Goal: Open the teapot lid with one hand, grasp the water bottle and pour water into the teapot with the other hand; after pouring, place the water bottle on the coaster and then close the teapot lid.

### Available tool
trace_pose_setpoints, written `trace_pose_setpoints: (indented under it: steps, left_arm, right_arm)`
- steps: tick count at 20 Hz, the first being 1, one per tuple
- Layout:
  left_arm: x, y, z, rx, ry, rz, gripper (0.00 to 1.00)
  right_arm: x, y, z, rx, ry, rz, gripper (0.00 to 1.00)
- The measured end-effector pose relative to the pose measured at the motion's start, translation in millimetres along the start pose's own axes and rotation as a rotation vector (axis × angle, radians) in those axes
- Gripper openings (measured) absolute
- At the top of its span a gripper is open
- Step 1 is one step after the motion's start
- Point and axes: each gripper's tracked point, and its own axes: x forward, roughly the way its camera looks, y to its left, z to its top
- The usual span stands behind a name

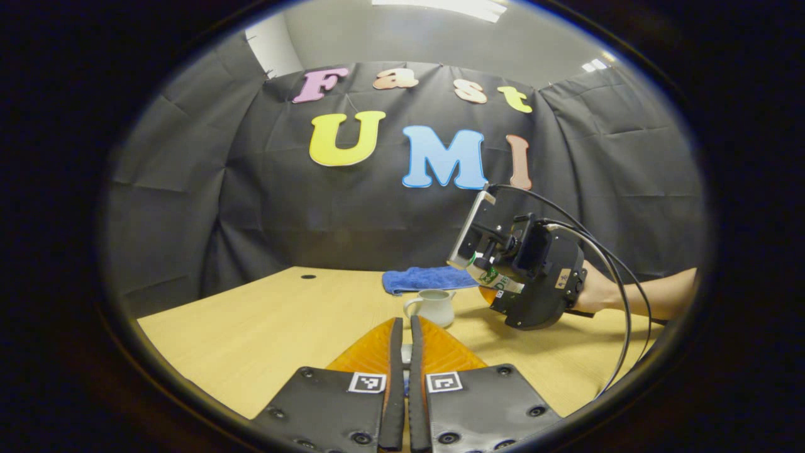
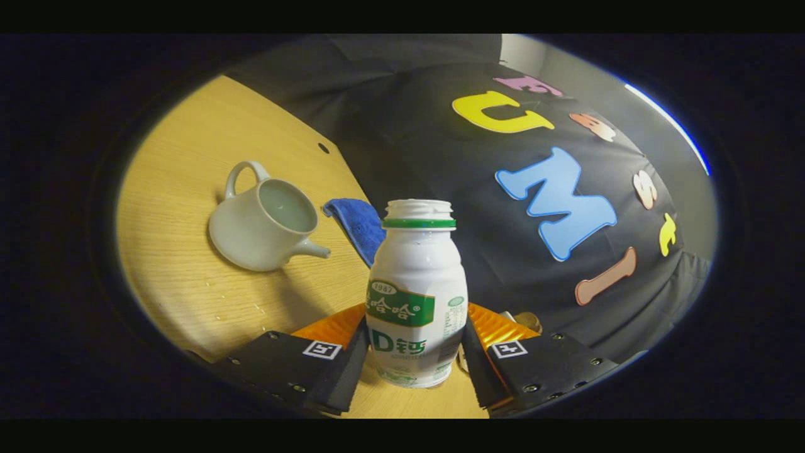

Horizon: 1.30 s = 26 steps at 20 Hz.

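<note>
Right hand-held gripper [image 2: 415,362] is clamping the small white plastic water bottle [image 2: 417,296], tilted near the lidless white ceramic teapot [image 2: 264,229] — pouring stage, mouth needs lining over the opening; left hand-held gripper [image 1: 402,343] is nearly closed, something small between its fingers, can't tell what.

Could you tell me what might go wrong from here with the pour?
1. The bottle, uncapped and clamped by the right gripper, is off to one side of the open teapot; tipping it early would probably wet the table.
2. The left gripper looks nearly closed on something small, perhaps the lid; that could slip.
</note>
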Motion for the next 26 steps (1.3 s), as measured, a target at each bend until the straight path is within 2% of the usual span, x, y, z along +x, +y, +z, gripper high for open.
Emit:
trace_pose_setpoints:
  steps: [2,3,4,7,8,10,26]
  left_arm:
    - [0.6,-0.4,-2.1,0.004,0.003,0.001,0.09]
    - [0.3,-2.5,-2.0,0.007,0.004,-0.002,0.13]
    - [0.8,-3.3,-1.4,0.009,0.003,-0.003,0.09]
    - [-0.9,-1.5,0.4,0.021,-0.006,0.0,0.09]
    - [-1.0,-2.0,1.2,0.019,-0.008,-0.001,0.13]
    - [0.5,-4.6,-1.0,0.021,-0.006,-0.004,0.09]
    - [0.0,1.9,-1.1,0.056,-0.016,0.012,0.09]
  right_arm:
    - [0.3,1.2,1.0,-0.045,0.001,0.0,0.71]
    - [-0.3,0.5,1.6,-0.066,0.0,-0.001,0.71]
    - [1.9,1.0,2.3,-0.091,0.0,-0.003,0.71]
    - [0.6,-1.6,4.3,-0.169,-0.006,-0.018,0.71]
    - [0.9,-1.0,4.6,-0.192,-0.006,-0.022,0.71]
    - [0.9,0.0,5.6,-0.218,-0.005,-0.017,0.72]
    - [8.6,-0.7,23.1,-0.489,-0.038,-0.064,0.71]
